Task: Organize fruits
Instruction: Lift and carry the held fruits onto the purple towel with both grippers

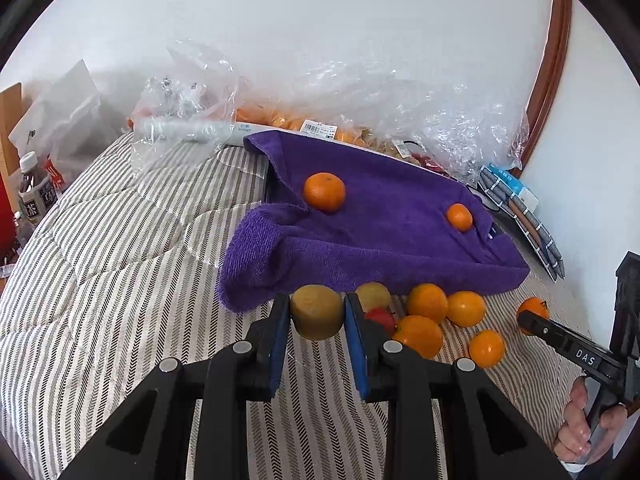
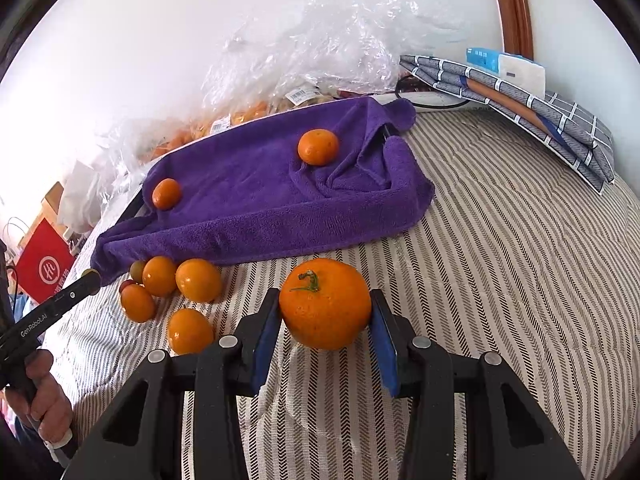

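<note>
1. The left tool (image 1: pixel 317 316) is gripping a brownish-yellow kiwi (image 1: pixel 316 311) between its blue pads, just in front of the purple towel (image 1: pixel 380 240)
2. The right tool (image 2: pixel 325 320) is clamping a large stemmed tangerine (image 2: pixel 325 303) above the striped bed cover (image 2: pixel 500 260)
3. Two tangerines (image 1: pixel 324 191) are already lying on the towel, while a loose pile of fruit (image 1: pixel 440 316) is waiting beside its near edge
4. The towel is sagging and wrinkled, so I think a round fruit released there is likely rolling off toward the pile
5. The kiwi is soft; a hard squeeze is risking a bruise, and a loose one is letting it slip
6. The two tools are working close together, so they may bump over the pile
</note>
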The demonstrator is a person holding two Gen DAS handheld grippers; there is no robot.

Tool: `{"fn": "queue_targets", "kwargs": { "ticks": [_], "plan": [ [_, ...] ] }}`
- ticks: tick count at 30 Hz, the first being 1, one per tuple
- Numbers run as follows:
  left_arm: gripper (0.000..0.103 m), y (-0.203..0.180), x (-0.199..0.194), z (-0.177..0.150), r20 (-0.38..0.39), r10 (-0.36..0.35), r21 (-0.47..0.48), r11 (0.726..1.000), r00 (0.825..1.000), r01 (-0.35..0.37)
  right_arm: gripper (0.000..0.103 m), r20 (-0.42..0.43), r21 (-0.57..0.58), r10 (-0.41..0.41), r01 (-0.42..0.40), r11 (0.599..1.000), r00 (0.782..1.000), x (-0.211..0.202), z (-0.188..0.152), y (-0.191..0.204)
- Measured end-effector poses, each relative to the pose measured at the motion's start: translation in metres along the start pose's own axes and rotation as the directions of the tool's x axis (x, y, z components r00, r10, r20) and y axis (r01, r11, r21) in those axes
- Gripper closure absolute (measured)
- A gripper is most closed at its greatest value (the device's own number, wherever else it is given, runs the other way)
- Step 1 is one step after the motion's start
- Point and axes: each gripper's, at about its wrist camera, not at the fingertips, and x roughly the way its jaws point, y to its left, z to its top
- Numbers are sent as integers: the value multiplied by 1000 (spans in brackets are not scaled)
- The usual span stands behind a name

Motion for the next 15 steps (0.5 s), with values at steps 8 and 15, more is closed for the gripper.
{"fn": "queue_targets", "kwargs": {
  "ticks": [8, 15],
  "plan": [
    [77, 2, -14, 11, 25, -26, -27, 999, 999, 26, 60, 37, 20, 26, -27, 999, 999, -11, -1, -1],
    [77, -11, -22, 52, 70, -20, -26, 999, 997, 22, 60, 102, -12, 38, -37, 999, 994, -23, 28, 5]
  ]
}}
